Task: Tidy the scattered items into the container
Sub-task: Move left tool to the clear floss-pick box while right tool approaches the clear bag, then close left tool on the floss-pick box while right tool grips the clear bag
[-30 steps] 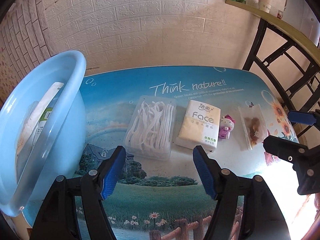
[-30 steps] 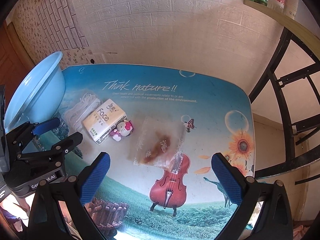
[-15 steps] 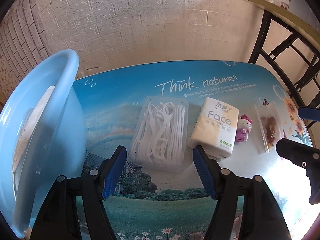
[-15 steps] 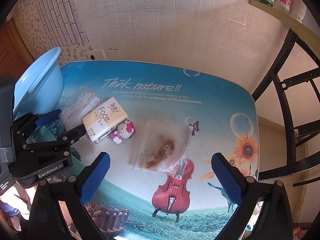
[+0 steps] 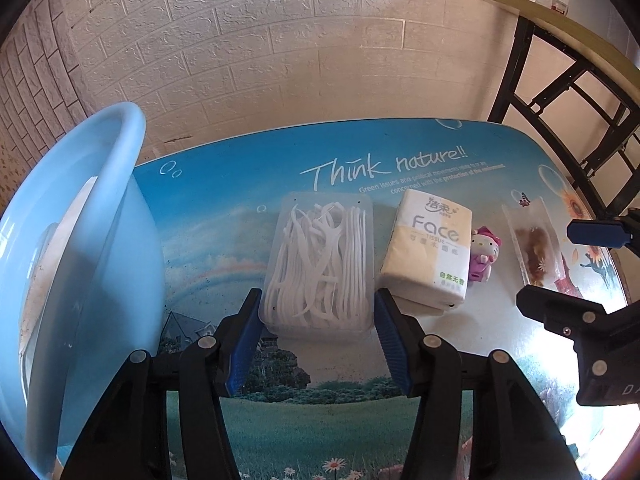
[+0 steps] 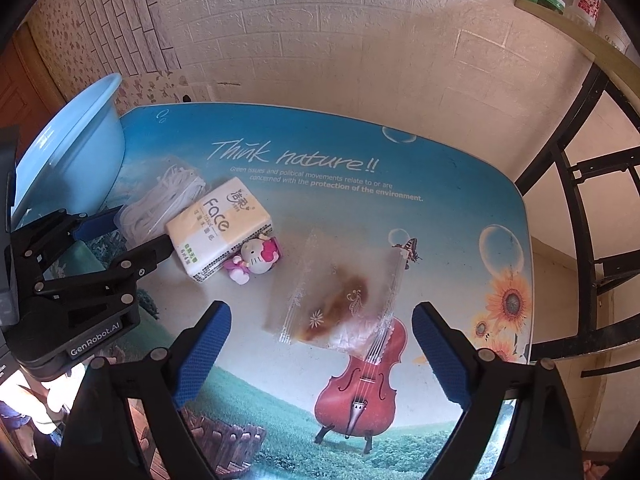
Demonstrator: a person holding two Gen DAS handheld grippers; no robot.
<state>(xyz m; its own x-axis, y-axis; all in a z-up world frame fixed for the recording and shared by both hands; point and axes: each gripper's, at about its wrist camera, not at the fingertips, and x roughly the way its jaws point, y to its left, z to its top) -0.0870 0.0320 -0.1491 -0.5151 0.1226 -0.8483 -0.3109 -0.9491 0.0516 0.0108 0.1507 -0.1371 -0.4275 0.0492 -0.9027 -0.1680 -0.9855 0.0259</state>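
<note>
Against the white brick wall, the printed table (image 5: 240, 208) is carrying our clutter, and we are working the left gripper (image 5: 316, 316) around the clear box of floss picks (image 5: 320, 268); its jaws have just been closing, pads flanking the near end, contact unclear. We are wanting a square, low grip before lifting toward the blue basin (image 5: 72, 240). The right gripper (image 6: 320, 344), closing slightly, is hanging wide and empty over the snack bag (image 6: 340, 300)
</note>
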